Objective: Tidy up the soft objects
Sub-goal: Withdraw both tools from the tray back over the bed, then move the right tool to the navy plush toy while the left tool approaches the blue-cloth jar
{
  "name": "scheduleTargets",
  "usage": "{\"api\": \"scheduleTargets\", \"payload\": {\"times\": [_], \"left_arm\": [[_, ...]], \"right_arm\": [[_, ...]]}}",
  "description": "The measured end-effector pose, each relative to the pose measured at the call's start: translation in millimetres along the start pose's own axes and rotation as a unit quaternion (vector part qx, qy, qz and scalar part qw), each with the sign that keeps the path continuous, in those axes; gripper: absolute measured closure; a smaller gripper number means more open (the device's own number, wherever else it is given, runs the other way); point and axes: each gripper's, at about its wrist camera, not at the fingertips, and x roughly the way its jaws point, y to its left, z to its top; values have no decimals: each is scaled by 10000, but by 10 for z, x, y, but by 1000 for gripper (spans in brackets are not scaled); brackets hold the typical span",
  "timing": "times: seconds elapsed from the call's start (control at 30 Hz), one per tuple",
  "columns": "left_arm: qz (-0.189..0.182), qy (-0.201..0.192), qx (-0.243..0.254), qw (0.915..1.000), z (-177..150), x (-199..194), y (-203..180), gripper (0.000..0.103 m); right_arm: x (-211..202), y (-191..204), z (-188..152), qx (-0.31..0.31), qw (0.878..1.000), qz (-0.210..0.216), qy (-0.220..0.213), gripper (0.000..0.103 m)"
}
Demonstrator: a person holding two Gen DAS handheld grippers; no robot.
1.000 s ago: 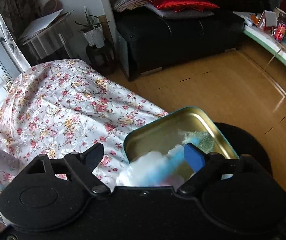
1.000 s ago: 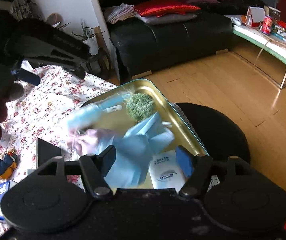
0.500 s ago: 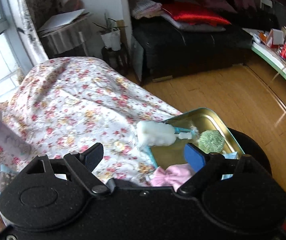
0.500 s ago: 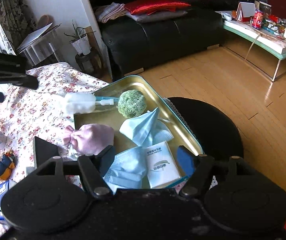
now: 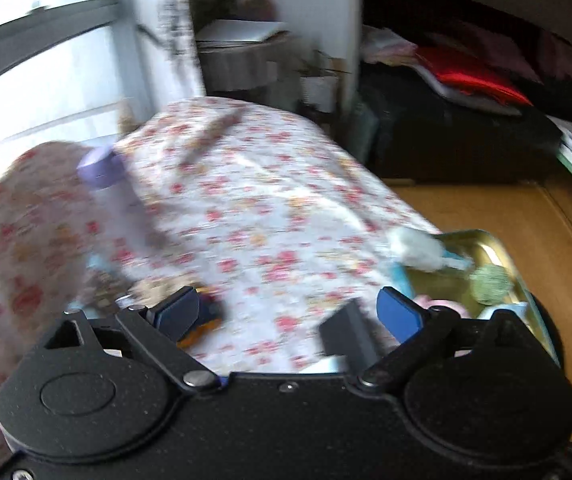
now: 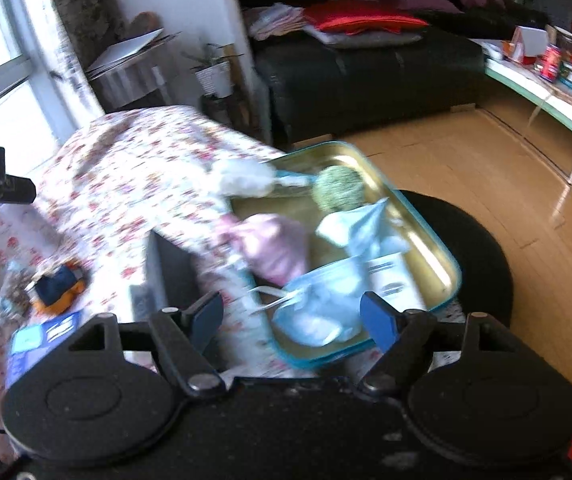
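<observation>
A gold tin tray (image 6: 446, 264) with a teal rim holds a white fluffy brush (image 6: 241, 178) across its far corner, a green fuzzy ball (image 6: 338, 192), a pink cloth (image 6: 277, 248), blue face masks (image 6: 318, 304) and a white packet (image 6: 390, 276). My right gripper (image 6: 292, 320) hovers above the tray's near end, jaws opening, pads touching nothing. My left gripper (image 5: 288, 312) is over the floral cloth (image 5: 245, 208) left of the tray (image 5: 498, 240), jaws opening and empty. The brush (image 5: 414, 248) and ball (image 5: 490, 284) show at its right.
On the floral cloth lie a black box (image 6: 169, 264), a navy and orange object (image 6: 55, 286), a blue carton (image 6: 41, 336) and a purple-capped bottle (image 5: 101, 168). The tray overhangs a black round stool (image 6: 478, 248). Beyond are a dark sofa (image 6: 366, 64) and a cluttered low table (image 6: 546, 92).
The left gripper let go of the white brush, which now lies on the tray's far corner, and swung left over the cloth. The right gripper drew back from the tray. Both jaws widened.
</observation>
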Motion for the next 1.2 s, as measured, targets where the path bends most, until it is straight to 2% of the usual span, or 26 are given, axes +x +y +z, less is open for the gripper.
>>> {"api": "scheduleTargets", "payload": {"times": [0.17,0.3,0.5,0.63,0.77,0.83,0.9,1.07,1.2], "left_arm": [[540,-108,-503,9972,-163,-156,564,4],[773,-187,-994,9919,-253,-298,1081,4],[1509,-449,-1389,9777,-217,-417,1727,4],[2096,-407,-1382,9671,-183,-335,2016,4],[2651,-298,-1044,9581,-185,-209,2160,3],[2901,-276,-935,9520,-192,-140,2211,3],[2933,-142,-815,9524,-194,-16,2248,3],[2523,210,-664,9651,-238,308,2220,4],[2221,392,-476,9731,-294,583,2138,4]], "right_arm": [[-143,388,-154,-348,9987,354,99,26],[-256,701,-240,-662,9958,604,176,25],[-412,1157,-312,-1034,9877,1126,318,22],[-406,1392,-293,-1196,9820,1398,431,21],[-350,1595,-232,-1250,9769,1629,595,20],[-344,1690,-209,-1225,9751,1727,656,16],[-333,1793,-178,-1228,9735,1806,678,15],[-199,2017,-141,-1425,9730,1685,679,14],[-65,2145,-121,-1599,9741,1461,641,9]]}}
